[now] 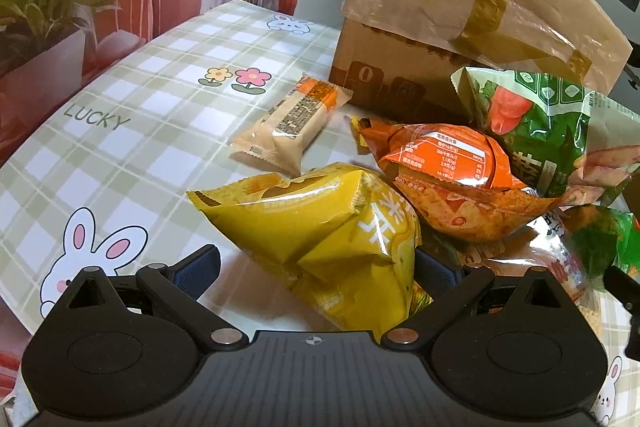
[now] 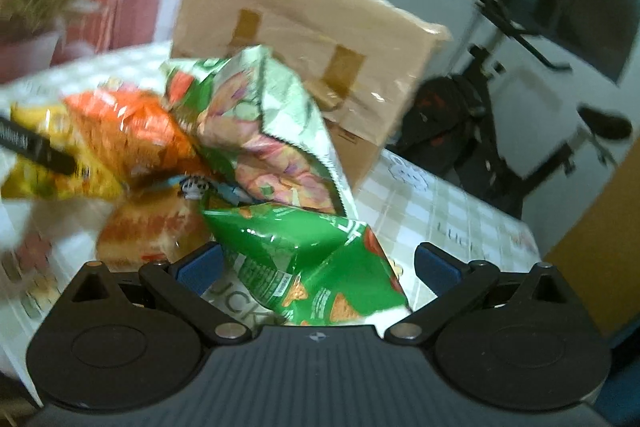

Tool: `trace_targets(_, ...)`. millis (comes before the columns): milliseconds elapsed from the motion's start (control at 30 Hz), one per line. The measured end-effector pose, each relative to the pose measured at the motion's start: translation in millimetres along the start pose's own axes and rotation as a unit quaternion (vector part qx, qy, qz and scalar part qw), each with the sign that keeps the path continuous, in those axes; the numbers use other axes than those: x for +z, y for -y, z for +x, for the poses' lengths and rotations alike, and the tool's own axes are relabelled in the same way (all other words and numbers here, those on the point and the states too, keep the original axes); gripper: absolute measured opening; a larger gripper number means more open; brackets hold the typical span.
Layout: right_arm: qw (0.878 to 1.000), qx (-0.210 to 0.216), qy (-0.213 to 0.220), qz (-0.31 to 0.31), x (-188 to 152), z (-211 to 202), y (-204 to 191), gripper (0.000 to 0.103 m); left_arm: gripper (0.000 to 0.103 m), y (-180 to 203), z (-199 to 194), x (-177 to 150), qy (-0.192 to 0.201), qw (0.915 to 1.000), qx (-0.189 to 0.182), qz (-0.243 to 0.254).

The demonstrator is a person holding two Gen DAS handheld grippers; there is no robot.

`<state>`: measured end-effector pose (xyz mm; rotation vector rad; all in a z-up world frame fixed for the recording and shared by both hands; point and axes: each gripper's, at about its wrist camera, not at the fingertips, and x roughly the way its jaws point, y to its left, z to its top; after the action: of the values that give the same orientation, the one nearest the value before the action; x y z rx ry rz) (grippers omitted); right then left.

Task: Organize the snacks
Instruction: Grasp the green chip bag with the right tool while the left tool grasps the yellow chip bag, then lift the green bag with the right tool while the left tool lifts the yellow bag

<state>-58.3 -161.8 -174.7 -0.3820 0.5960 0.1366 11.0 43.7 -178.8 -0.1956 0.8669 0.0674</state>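
Left gripper point(image 1: 316, 269) is sitting low on the checked surface point(image 1: 120, 131) with fingers spread apart around the near end of the yellow snack bag point(image 1: 320, 227), not yet pinching, likely lining up a grab. Right gripper point(image 2: 316, 267) is hovering with fingers wide apart over the green chip bag point(image 2: 316, 259), nothing clamped. Snacks are lying piled in front of the cardboard box point(image 1: 460, 19), probably the bin for them, with a small wrapped bar point(image 1: 290, 125) lying apart to the left.
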Motion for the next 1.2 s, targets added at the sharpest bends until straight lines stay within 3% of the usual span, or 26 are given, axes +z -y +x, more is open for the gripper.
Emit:
trace_targets(167, 0.998, 0.011, -0.02, -0.051, -1, 26, -7, 0.103, 0.102, -2, 1, 1, -0.001, 1.0, -0.004, -0.007)
trace_targets(333, 0.998, 0.032, -0.045, -0.003, -3, 50, -2, 0.097, 0.102, -2, 5, 1, -0.007, 0.9999, -0.01, -0.012)
trace_targets(500, 0.998, 0.03, -0.048, 0.025, -7, 48, 2, 0.089, 0.101, -3, 11, 1, -0.014, 0.9997, -0.014, -0.014)
trace_targets(533, 0.998, 0.03, -0.048, 0.029, -8, 46, 3, 0.088, 0.097, -3, 10, 1, -0.013, 0.9996, -0.019, -0.014)
trace_targets(567, 0.998, 0.031, -0.048, 0.035, -9, 43, 5, 0.087, 0.083, -3, 8, 1, -0.008, 0.9995, -0.028, -0.012)
trace_targets(600, 0.997, 0.032, -0.046, 0.045, -10, 41, 8, 0.087, 0.078, -3, 4, 2, -0.001, 0.9992, -0.04, -0.009)
trace_targets(867, 0.992, 0.01, -0.043, 0.117, -12, 11, 34, 0.085, 0.074, -7, -24, 1, 0.023, 0.9993, -0.029, 0.001)
trace_targets(1033, 0.984, 0.001, -0.04, 0.175, -12, 4, 54, 0.085, 0.074, -3, -40, 6, 0.059, 0.998, 0.005, 0.024)
trace_targets(1200, 0.985, -0.003, -0.043, 0.168, -9, -1, 51, 0.085, 0.075, 0, -46, 13, 0.08, 0.9963, 0.016, 0.029)
